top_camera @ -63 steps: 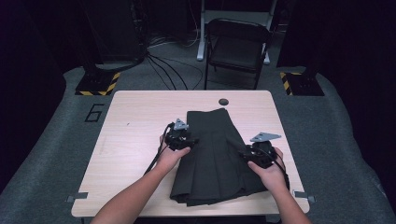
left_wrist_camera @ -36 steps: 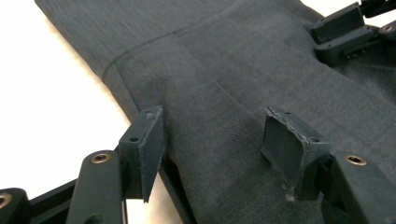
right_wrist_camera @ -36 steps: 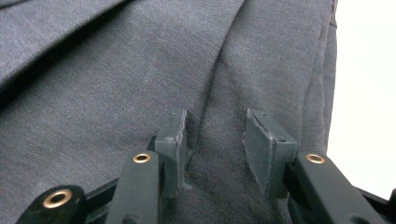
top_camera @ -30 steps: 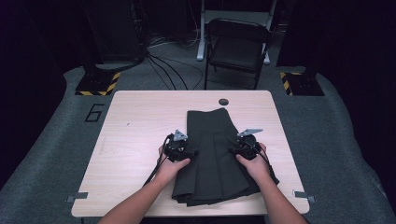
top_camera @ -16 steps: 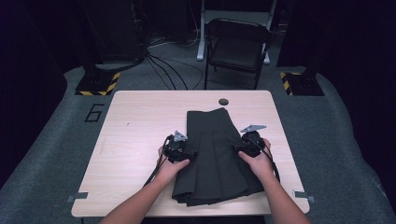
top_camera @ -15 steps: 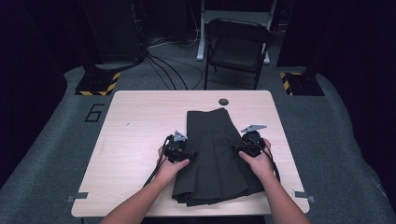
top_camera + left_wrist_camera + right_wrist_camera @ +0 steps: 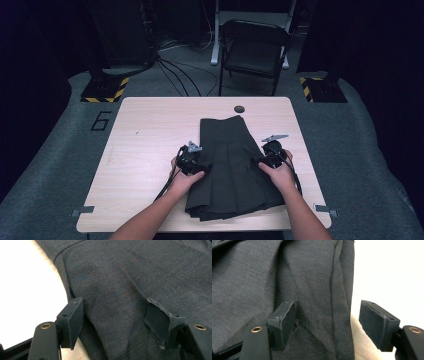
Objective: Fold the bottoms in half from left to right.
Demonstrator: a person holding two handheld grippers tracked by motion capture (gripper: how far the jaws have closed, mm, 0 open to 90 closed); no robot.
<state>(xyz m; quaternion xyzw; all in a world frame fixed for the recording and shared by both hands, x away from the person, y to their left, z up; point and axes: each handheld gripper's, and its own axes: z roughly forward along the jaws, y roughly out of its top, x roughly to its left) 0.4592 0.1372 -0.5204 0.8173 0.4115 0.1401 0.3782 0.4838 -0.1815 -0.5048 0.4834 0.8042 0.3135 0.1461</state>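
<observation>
The dark pleated skirt (image 7: 231, 165) lies flat at the table's (image 7: 150, 135) near edge, right of centre; it looks soft, light and limp, best pinched at its side edges. The left gripper (image 7: 191, 159) stands wide open over the left edge. The right gripper (image 7: 270, 155) has just been opening astride the right edge, pads clear of the cloth.

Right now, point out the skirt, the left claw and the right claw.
skirt (image 7: 231, 165): high view, middle of the pleated cloth.
left claw (image 7: 113, 318): left gripper view, midway between its fingertips.
right claw (image 7: 327, 323): right gripper view, midway between its fingertips.
</observation>
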